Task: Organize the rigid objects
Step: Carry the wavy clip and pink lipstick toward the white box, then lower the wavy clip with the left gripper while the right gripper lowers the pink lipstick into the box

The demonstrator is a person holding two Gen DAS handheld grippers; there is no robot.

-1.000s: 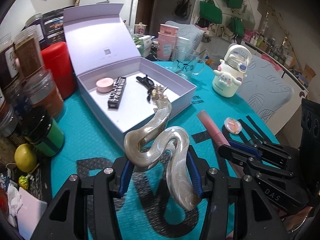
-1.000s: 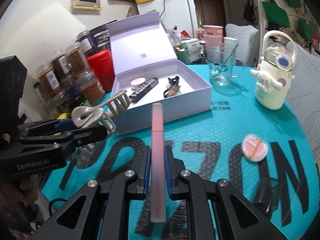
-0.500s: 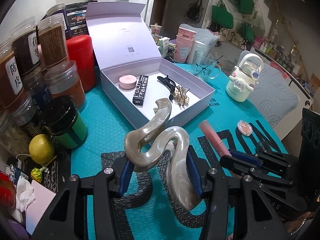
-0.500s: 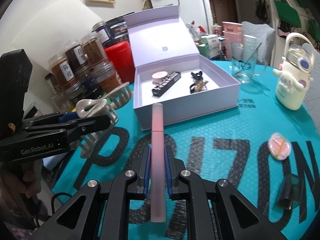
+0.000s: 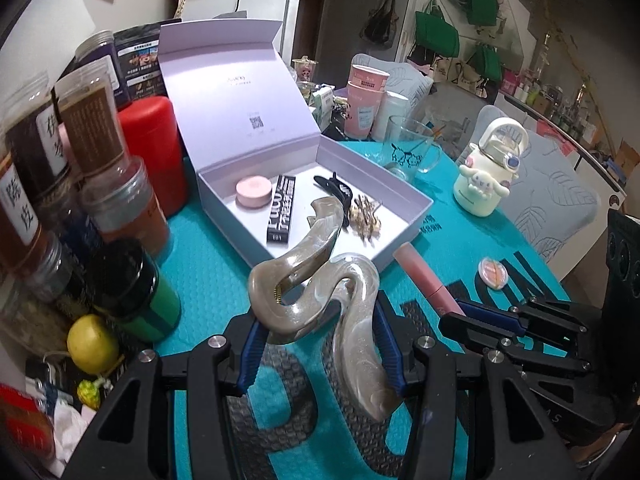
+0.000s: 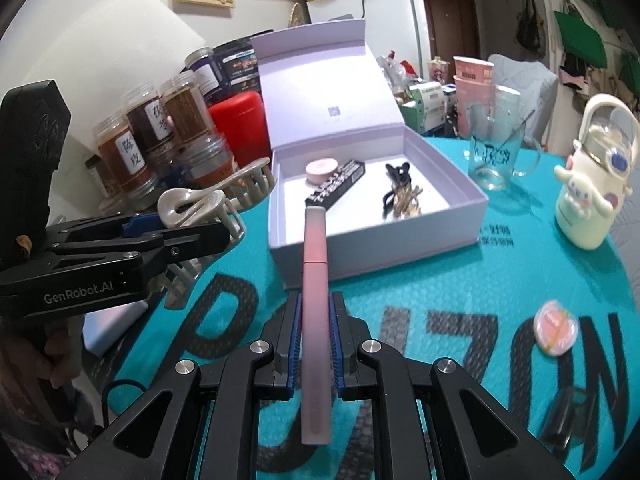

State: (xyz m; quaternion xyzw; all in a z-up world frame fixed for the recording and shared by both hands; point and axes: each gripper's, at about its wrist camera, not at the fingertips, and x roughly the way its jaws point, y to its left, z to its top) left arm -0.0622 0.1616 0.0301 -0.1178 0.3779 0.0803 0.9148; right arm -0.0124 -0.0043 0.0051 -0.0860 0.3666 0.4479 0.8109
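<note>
**Both grippers pulled back from box, loads retained**

Compared with 1.0 s ago, the lavender gift box (image 5: pixel 404 216) is seen farther off in both wrist views; more teal mat (image 5: pixel 212 276) is exposed in front of it. Grips are unchanged.

- Left gripper (image 5: pixel 318 344): fingers closed partway on the pearlescent hair claw clip (image 5: pixel 320 280), held clear above the mat, short of the box's near corner.
- Right gripper (image 6: pixel 315 322): fingers clamped tight on the pink lip gloss tube (image 6: pixel 315 280), tip aimed at the box's front wall.
- Box lid is open and upright. Inside are seen: pink round compact (image 5: pixel 254 191), black cosmetic stick box (image 5: pixel 281 209), black hair clip (image 5: pixel 333 189), gold hairpins (image 5: pixel 365 218).
- Round pink case (image 6: pixel 556 327) is left on the mat, well apart from the box, right side.
</note>
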